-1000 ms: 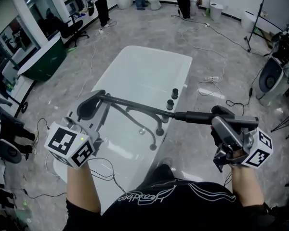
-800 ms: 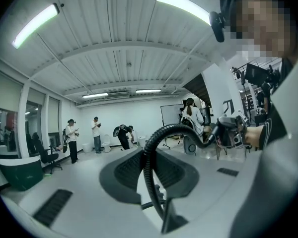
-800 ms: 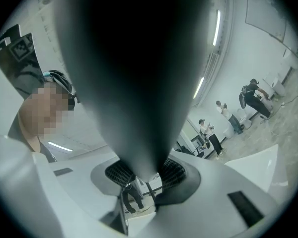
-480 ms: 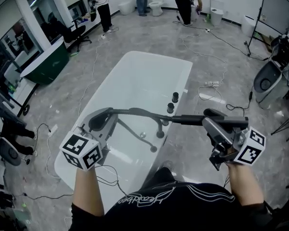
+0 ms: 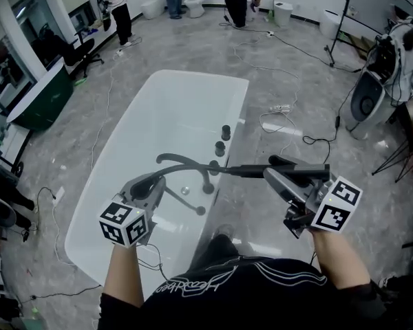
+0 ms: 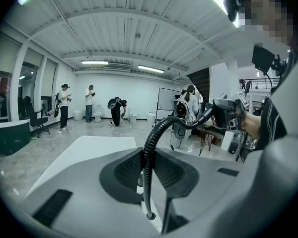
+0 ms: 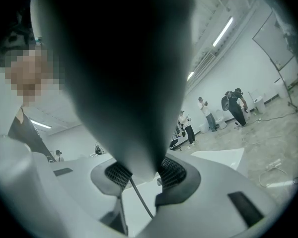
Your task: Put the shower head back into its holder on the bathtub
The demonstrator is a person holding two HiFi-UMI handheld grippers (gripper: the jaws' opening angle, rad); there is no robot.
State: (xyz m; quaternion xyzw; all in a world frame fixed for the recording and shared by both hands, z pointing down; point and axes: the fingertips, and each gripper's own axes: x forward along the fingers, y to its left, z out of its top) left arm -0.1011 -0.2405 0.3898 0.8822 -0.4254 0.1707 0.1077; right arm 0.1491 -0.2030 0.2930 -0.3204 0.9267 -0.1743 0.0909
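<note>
A white bathtub [image 5: 193, 88] lies in front of me. Dark knobs [image 5: 225, 131] and a dark fitting [image 5: 214, 165] sit on its right rim. My right gripper [image 5: 274, 176] is shut on the dark shower head [image 5: 296, 163], held about level over that rim. Seen from the right gripper, the shower head [image 7: 129, 83] fills the space between the jaws of the gripper [image 7: 141, 175]. The black ribbed hose [image 5: 186, 159] arcs from the handle to my left gripper [image 5: 153, 183], which is shut on it above the tub. In the left gripper view the hose [image 6: 148, 152] stands upright between the jaws.
Cables [image 5: 289, 126] trail over the grey floor to the right of the tub. Round equipment [image 5: 368, 102] and a stand are at the right. A dark green tub [image 5: 45, 95] stands at the left. People [image 5: 117, 9] and toilets are at the far end.
Both grippers have sunk toward the tub, the left one more. The hose arc and the shower head have come down with them, closer to the right rim's fittings.
</note>
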